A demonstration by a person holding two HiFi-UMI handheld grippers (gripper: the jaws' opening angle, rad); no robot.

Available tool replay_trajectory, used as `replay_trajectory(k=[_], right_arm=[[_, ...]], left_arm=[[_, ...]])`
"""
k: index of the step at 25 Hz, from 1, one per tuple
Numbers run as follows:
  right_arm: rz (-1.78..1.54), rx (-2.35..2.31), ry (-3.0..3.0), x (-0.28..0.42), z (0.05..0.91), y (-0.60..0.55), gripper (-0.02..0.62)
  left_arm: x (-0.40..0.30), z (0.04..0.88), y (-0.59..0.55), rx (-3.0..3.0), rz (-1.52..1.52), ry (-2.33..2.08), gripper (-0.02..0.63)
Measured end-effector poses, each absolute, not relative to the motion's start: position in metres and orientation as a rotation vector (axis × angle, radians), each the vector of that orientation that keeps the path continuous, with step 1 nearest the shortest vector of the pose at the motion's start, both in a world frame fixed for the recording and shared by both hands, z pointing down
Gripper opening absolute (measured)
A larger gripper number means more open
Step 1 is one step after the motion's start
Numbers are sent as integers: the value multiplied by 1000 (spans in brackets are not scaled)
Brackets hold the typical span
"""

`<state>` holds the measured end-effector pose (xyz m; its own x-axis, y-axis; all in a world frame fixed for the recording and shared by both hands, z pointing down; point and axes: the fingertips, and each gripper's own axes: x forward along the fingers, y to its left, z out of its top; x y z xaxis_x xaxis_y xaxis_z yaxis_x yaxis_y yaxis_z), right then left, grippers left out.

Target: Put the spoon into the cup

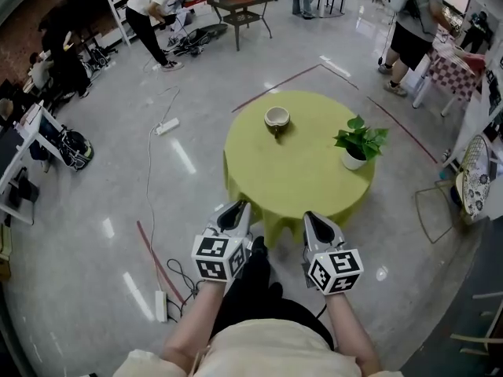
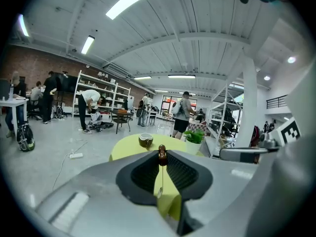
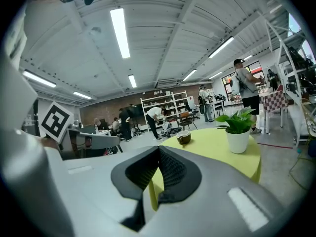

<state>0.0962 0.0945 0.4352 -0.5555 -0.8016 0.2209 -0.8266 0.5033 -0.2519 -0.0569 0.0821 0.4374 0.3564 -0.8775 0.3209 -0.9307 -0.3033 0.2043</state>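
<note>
Gripping spoon (image 2: 162, 155), left tongs (image 1: 235, 209); right tongs (image 3: 158, 149) closed; green table (image 1: 299, 175), cup (image 1: 277, 118), plant (image 1: 360, 141), grey floor (image 1: 110, 203).

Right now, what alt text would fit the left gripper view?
The left gripper pinches a thin brown-tipped spoon, hanging bowl-down between its jaws. Beyond stand a brown-and-white cup and a potted green plant on a round yellow-green table.

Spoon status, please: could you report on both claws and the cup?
Left claw shut on spoon; right claw shut, empty. Cup on far side of green table, spoon not yet in. Potted plant off to the right, path clear.
</note>
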Motion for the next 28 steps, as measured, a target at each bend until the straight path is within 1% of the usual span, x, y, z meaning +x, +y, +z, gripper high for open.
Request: replay_trajectory(k=[10, 28], right_arm=[[524, 1474, -2620, 103, 445, 44, 2], [589, 1507, -2549, 87, 463, -63, 2]], left_arm=[[-54, 449, 23, 2277, 219, -1555, 49], [-68, 462, -98, 2270, 231, -1496, 51]])
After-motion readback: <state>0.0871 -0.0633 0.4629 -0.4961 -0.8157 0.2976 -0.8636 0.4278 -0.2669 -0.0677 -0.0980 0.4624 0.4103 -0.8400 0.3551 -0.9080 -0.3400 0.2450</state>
